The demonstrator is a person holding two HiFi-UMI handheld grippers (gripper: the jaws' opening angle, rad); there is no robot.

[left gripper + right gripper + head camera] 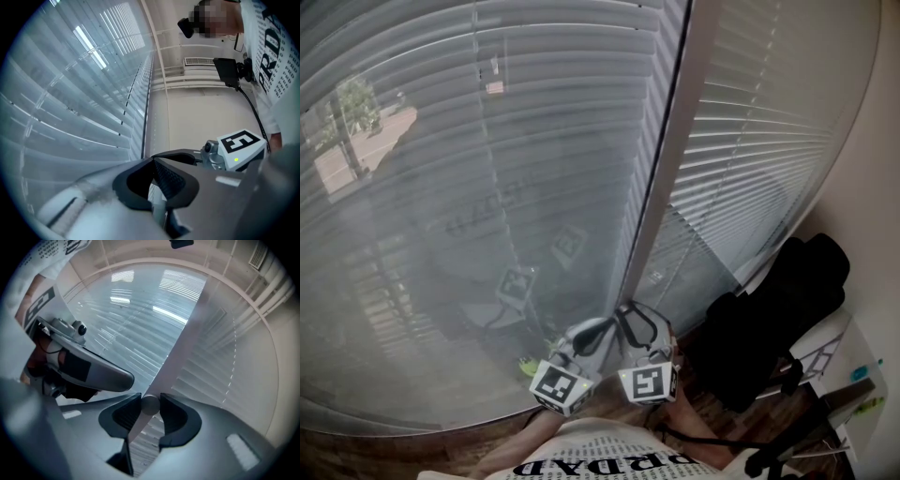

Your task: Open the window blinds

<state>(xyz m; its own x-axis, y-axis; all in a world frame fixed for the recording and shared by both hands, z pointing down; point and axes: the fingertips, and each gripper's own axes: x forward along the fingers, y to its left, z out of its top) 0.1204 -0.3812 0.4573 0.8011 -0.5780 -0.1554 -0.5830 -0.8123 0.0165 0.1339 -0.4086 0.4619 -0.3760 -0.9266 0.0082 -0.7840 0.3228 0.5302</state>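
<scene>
Closed grey slatted blinds cover the left pane (487,141) and the right pane (750,141), split by a pale upright frame post (670,159). Both grippers sit side by side low at the post's foot. My right gripper (150,401) is shut on the pale round blind wand (150,405), which passes between its dark pads. My left gripper (153,161) has its tips together, with a pale rod (158,204) caught low between its pads. In the head view the left gripper (605,328) and the right gripper (639,323) nearly touch.
A black bag or jacket (769,319) lies on a seat to the right of the window. Beyond it, at the far right, stands a white table (853,366). A lift cord (492,187) hangs in front of the left blind. The person's printed shirt (609,459) fills the bottom edge.
</scene>
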